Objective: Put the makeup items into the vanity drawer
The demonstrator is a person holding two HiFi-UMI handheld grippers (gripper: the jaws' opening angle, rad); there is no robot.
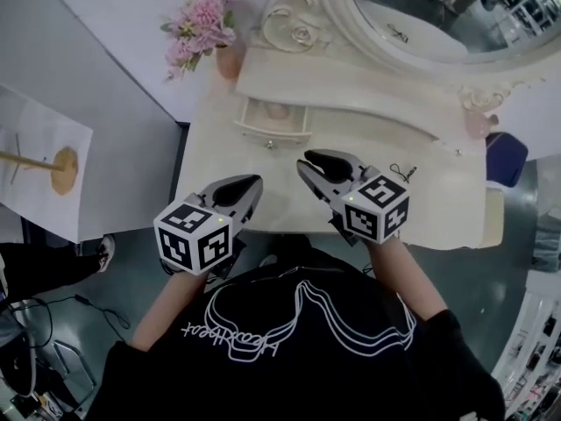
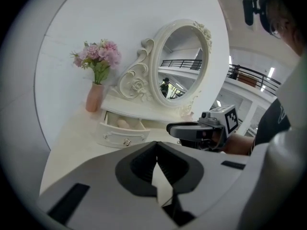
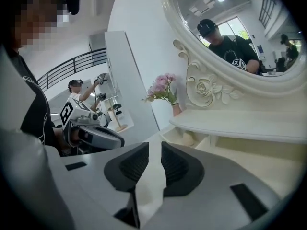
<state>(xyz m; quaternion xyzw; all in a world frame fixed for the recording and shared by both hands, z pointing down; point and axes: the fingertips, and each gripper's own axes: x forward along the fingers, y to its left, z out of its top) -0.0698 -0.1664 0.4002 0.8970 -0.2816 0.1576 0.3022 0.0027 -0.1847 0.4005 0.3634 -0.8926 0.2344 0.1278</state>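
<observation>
The small white vanity drawer [image 1: 273, 130] [image 2: 122, 134] stands pulled out under the mirror shelf, with a pale pink rounded item [image 1: 279, 110] [image 2: 123, 124] inside. A thin black wire-like makeup tool [image 1: 402, 172] lies on the tabletop to the right. My left gripper [image 1: 252, 184] [image 2: 157, 145] hovers over the table's front, its jaws meeting at the tips with nothing in them. My right gripper [image 1: 308, 159] [image 3: 154, 146] hangs beside it, nearer the drawer, with a narrow gap between the jaws and nothing in that gap.
An oval mirror [image 1: 421, 16] in a carved white frame backs the vanity table [image 1: 219, 147]. A pink vase of pink flowers [image 1: 206, 16] stands at the back left corner. A blue seat [image 1: 506, 158] is at the right, and a wooden stand [image 1: 61, 169] at the left.
</observation>
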